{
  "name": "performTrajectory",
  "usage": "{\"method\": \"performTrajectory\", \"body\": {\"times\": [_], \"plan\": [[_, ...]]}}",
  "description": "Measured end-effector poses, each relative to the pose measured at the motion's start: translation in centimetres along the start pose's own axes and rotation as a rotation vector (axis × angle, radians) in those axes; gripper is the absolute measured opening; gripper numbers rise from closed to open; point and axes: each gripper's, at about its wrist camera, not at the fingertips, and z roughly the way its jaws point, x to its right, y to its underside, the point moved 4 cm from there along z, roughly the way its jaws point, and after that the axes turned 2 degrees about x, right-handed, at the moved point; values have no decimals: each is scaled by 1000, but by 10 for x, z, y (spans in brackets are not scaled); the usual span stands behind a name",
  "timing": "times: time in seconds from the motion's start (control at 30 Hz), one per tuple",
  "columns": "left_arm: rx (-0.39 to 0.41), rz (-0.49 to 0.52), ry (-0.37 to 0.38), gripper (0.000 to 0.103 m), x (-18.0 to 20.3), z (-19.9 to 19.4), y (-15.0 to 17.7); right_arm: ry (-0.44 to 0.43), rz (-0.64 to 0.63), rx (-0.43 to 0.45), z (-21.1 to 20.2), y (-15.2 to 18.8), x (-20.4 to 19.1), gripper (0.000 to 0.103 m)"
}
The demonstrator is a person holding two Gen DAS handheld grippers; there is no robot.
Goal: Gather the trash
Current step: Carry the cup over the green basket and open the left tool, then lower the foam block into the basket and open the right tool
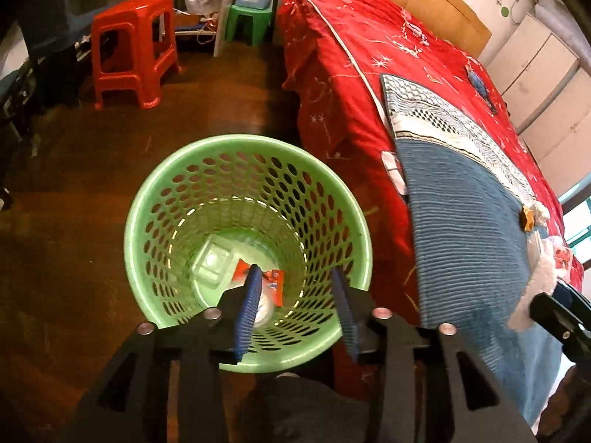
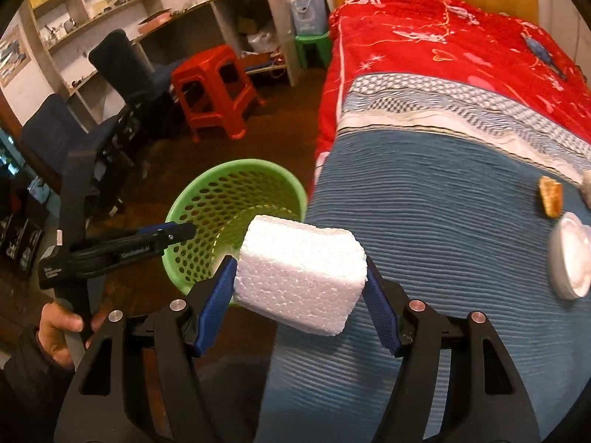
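A green perforated basket [image 1: 184,199] stands on the floor beside the bed; it also shows in the right wrist view [image 2: 229,170]. Inside lie a clear plastic tray [image 1: 212,264] and a red wrapper [image 1: 275,282]. My left gripper [image 1: 297,280] hangs open and empty over the basket's mouth, and is seen from the side in the right wrist view [image 2: 181,230]. My right gripper [image 2: 299,269] is shut on a white foam block [image 2: 299,269], held above the bed's edge near the basket. An orange scrap [image 2: 550,195] and a white round lid [image 2: 569,254] lie on the blue blanket.
The bed with a red cover [image 2: 443,37] and blue blanket [image 2: 424,203] fills the right. A red stool [image 1: 133,48], a green stool [image 1: 247,22], dark chairs [image 2: 122,70] and a desk with shelves [image 2: 92,3] stand across the brown floor [image 1: 74,184].
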Motion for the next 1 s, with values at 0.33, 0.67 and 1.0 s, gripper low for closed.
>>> {"method": "performTrajectory", "body": {"times": [0.33,0.67,1.0], "plan": [[88,-40,-49,53,-30,-36,-5,-45,-30,-56,44,-12,-30,67],[147,-107,-61,53,-60,-59,-8,-63,-50,-99,74,-15,-51,67],[174,-159,-38,53,-75,-55,-10,-109,-32,-127,98,-18,-58,69]]}}
